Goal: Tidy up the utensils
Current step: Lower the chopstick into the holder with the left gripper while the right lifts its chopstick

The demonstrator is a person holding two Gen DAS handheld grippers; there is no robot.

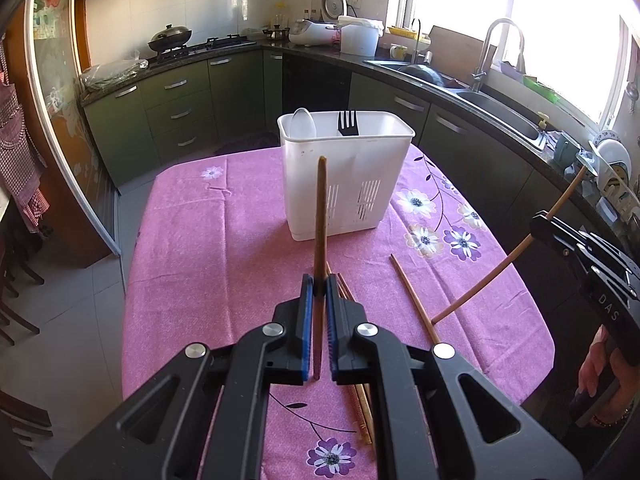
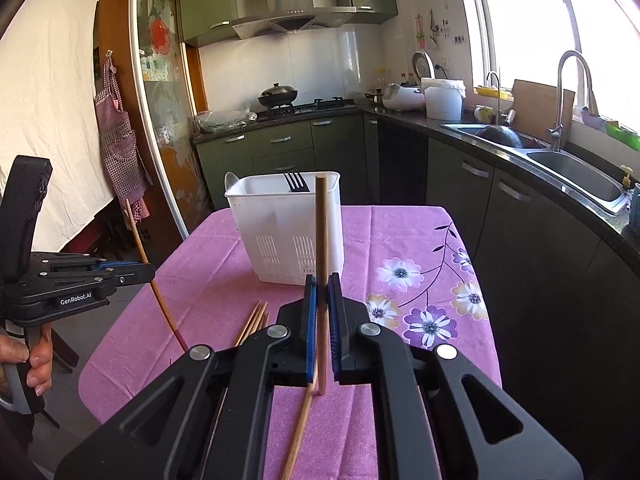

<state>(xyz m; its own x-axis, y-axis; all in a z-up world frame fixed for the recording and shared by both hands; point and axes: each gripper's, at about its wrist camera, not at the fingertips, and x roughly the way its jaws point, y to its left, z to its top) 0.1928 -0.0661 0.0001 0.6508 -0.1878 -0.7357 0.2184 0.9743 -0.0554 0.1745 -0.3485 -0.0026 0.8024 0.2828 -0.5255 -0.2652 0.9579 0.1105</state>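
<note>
My left gripper (image 1: pixel 320 282) is shut on a brown chopstick (image 1: pixel 321 208) that stands upright between its blue pads, in front of the white utensil holder (image 1: pixel 348 176). The holder contains a clear spoon (image 1: pixel 303 122) and a black fork (image 1: pixel 347 123). My right gripper (image 2: pixel 322 282) is raised above the table and shut on a lighter chopstick (image 2: pixel 322 232), also held upright. Each gripper shows in the other's view: the right gripper (image 1: pixel 538 222) at the right edge, the left gripper (image 2: pixel 149 272) at the left. Loose chopsticks (image 1: pixel 414 296) (image 2: pixel 256 320) lie on the pink cloth.
The pink flowered tablecloth (image 1: pixel 224 240) covers a small table with floor to its left and beyond it. A dark counter with a sink (image 2: pixel 576 176) runs along the right. Green cabinets and a stove with a wok (image 2: pixel 278 94) stand behind. A person's hand (image 2: pixel 38 360) grips the left handle.
</note>
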